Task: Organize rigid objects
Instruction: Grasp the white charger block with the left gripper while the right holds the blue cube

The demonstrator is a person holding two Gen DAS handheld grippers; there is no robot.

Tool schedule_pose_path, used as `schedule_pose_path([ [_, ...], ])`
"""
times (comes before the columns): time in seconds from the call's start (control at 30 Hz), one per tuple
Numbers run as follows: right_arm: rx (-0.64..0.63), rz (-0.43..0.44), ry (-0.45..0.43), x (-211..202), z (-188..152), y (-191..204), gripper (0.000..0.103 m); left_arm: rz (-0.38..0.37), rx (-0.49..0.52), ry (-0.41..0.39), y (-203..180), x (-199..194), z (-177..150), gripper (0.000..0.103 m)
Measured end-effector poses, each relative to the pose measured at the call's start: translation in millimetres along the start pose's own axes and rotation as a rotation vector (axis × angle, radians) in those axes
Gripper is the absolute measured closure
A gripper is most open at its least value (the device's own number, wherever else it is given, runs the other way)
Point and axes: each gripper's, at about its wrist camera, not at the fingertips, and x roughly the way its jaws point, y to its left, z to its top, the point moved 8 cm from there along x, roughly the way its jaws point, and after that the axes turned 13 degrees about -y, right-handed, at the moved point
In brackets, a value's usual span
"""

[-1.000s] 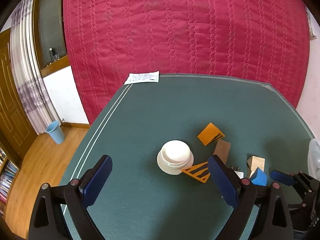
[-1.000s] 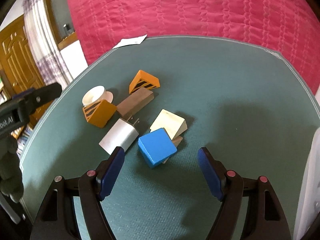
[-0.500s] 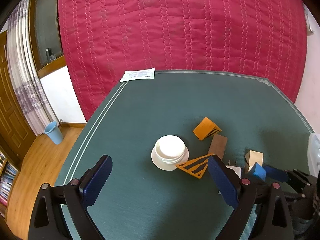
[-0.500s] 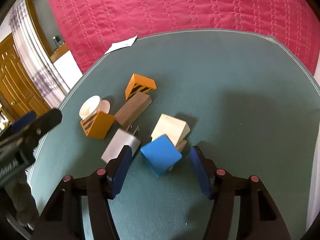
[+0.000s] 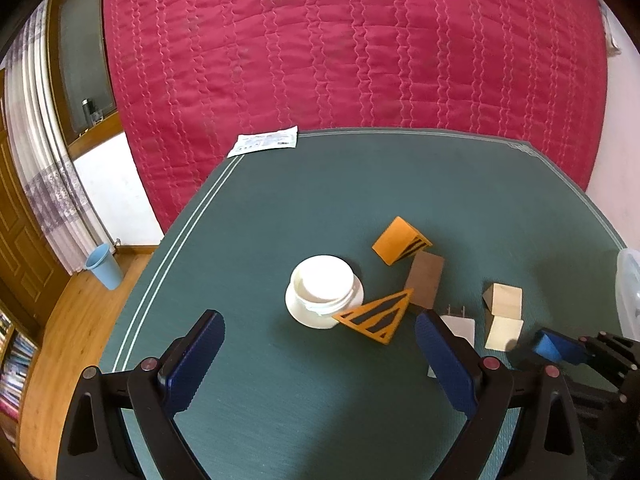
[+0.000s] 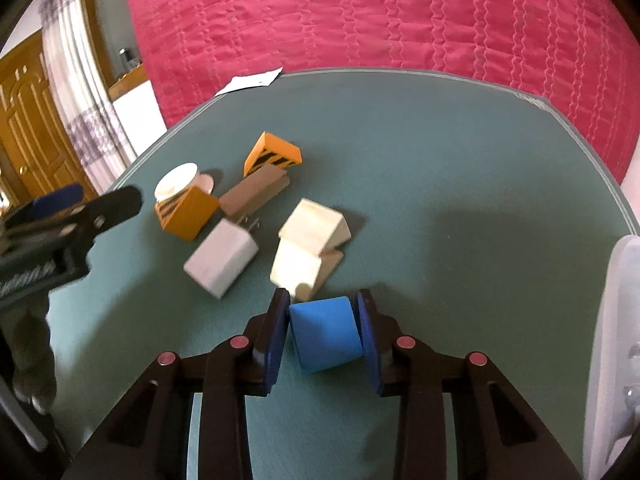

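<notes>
My right claw (image 6: 323, 334) is closing in on the blue cube (image 6: 326, 333), which sits low in the middle of the frame on the green tablecloth (image 6: 440, 168), both pads right up against its sides. Just above it lie two pale wooden blocks (image 6: 310, 240) and a white charger plug (image 6: 222, 258). My left claw (image 5: 318, 360) hangs wide apart with nothing in it, below the white jar lid (image 5: 324, 294) and an orange striped wedge (image 5: 378, 316).
</notes>
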Motion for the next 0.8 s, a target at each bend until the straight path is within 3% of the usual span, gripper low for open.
schedule_pose_path([
  [0.4, -0.06, 0.038, -0.002, -24.0, -16.9, -7.6, 0.071, -0.084, 0.053, 0.039, -35.7, 2.5, -17.9, 0.005],
  [0.7, -0.057, 0.054, -0.004, -37.3, -25.5, -12.7, 0.059, -0.143, 0.09, 0.071, -64.5, 9.6, -27.1, 0.006],
  [0.8, -0.054, 0.057, -0.006, -41.2, -28.0, -15.4, 0.058, -0.144, 0.094, 0.084, -67.2, 15.1, -28.1, 0.014],
])
